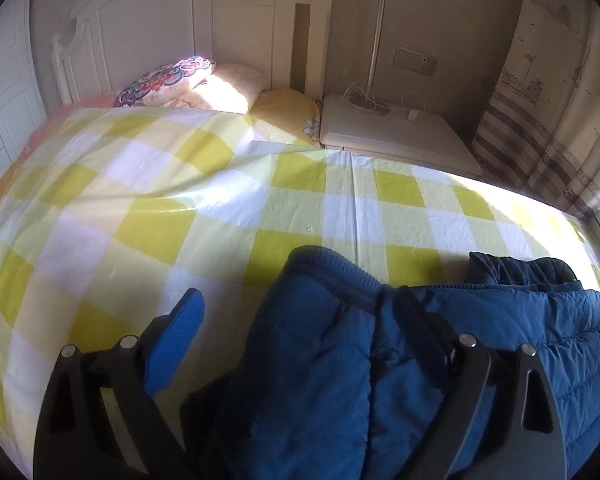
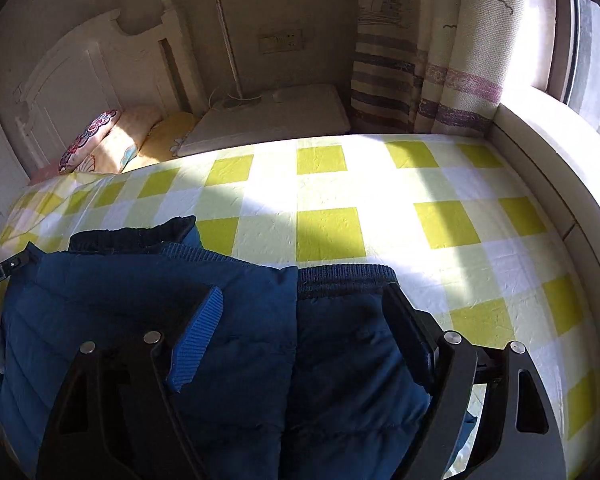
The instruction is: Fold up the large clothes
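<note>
Two hand-held grippers set low over a blue quilted jacket [image 1: 480, 344] on the bed [image 1: 180, 216]; jacket bunched along the lower edge of both frames, lower centre to lower right in the left wrist view, lower left to centre in the right wrist view. Left hand-held gripper [image 1: 300, 324] spread wide, padded fabric between its fingers, not pinched; right hand-held gripper [image 2: 304, 312] likewise wide astride the jacket's centre line, gripping nothing. Judged as mid-fold: garment apparently doubled already, ribbed edges stacked at its far side, hold seemingly just let go or not yet taken. Next move, by that reading: closing on a thick edge, taking every layer at once, then carrying it across without letting the slippery shell slide apart.

Shell smooth, faintly glossy, stitched into puffy horizontal channels; ribbed knit cuff [image 2: 348, 276] and darker ribbed band [image 2: 140, 234] along the far edge; bulky, springy, likely to resist a sharp crease. Bed sheet checked yellow and white, lightly wrinkled, sunlit; finger pads [image 2: 198, 340] bright blue, ridged.
</note>
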`<action>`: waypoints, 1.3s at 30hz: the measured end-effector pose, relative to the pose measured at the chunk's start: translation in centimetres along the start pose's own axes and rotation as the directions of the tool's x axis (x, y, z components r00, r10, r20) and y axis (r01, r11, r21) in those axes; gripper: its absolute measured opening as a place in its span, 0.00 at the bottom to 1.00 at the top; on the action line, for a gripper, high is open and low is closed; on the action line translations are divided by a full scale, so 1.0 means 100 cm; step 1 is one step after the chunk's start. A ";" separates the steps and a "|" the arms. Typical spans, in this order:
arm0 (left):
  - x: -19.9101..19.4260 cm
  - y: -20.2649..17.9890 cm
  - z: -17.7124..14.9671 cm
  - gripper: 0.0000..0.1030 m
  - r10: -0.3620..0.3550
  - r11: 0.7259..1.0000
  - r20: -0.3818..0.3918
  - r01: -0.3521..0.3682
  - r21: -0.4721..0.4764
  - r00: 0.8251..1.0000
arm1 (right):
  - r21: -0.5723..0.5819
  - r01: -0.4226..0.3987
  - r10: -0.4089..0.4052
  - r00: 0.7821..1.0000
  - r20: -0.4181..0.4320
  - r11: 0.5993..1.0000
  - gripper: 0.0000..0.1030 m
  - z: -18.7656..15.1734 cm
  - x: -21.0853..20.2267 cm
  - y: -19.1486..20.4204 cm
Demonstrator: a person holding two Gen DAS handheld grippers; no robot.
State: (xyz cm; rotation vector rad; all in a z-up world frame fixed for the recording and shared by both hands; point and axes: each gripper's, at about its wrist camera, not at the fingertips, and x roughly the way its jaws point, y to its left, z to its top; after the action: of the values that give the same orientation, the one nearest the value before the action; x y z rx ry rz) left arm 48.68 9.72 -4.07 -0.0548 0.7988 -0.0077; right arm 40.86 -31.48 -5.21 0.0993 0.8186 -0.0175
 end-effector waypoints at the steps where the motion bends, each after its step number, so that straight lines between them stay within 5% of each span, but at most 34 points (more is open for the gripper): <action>1: -0.016 -0.014 -0.002 0.93 -0.057 0.998 0.025 0.056 0.029 0.998 | -0.036 -0.028 0.029 0.999 0.032 0.999 0.81 -0.001 -0.014 0.016; 6: -0.034 -0.106 -0.027 0.97 -0.137 0.966 -0.008 0.135 0.221 0.991 | -0.340 -0.063 0.068 0.998 0.001 0.938 0.84 -0.033 -0.031 0.124; 9: 0.000 -0.145 -0.054 0.98 -0.007 0.931 -0.065 0.030 0.363 0.998 | -0.435 -0.012 -0.005 0.999 -0.037 0.900 0.84 -0.056 -0.002 0.154; 13: 0.004 -0.111 -0.044 0.98 -0.082 0.965 -0.103 0.104 0.239 0.991 | -0.313 -0.073 0.048 0.995 -0.089 0.947 0.86 -0.044 0.000 0.122; 17: -0.012 -0.045 -0.034 0.97 -0.012 0.987 -0.027 0.016 0.157 1.000 | -0.232 0.028 -0.037 0.999 -0.035 0.972 0.86 -0.042 -0.017 0.066; 19: -0.007 -0.010 -0.032 0.97 -0.027 0.997 -0.069 0.031 0.064 0.997 | -0.125 0.036 -0.043 0.998 -0.048 0.992 0.86 -0.044 -0.015 0.023; 23: 0.016 0.032 -0.038 0.97 -0.150 0.982 -0.164 0.128 -0.137 0.975 | 0.063 -0.090 0.093 0.994 -0.054 0.994 0.87 -0.053 -0.003 -0.022; 30: 0.012 0.028 -0.040 0.97 -0.103 0.987 -0.152 0.082 -0.136 0.983 | 0.078 -0.098 0.101 0.994 -0.030 0.992 0.86 -0.052 -0.003 -0.020; 33: -0.014 0.020 -0.040 0.94 0.043 0.994 -0.105 -0.054 -0.098 0.994 | 0.020 0.002 -0.003 1.000 0.024 1.000 0.86 -0.051 -0.033 -0.004; 36: -0.064 -0.012 -0.050 0.95 -0.041 0.999 0.007 0.041 -0.014 0.999 | -0.069 -0.080 0.088 0.989 0.119 0.994 0.88 -0.058 -0.079 0.035; 39: -0.095 -0.060 -0.067 0.97 -0.072 0.992 0.069 0.064 0.111 0.995 | -0.262 -0.106 0.136 0.986 0.100 0.959 0.90 -0.073 -0.094 0.098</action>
State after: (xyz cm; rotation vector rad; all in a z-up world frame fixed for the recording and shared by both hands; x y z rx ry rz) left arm 37.30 3.65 -1.62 0.0207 0.7224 -0.1129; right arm 29.65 -21.23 -2.49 -0.0953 0.6898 0.1970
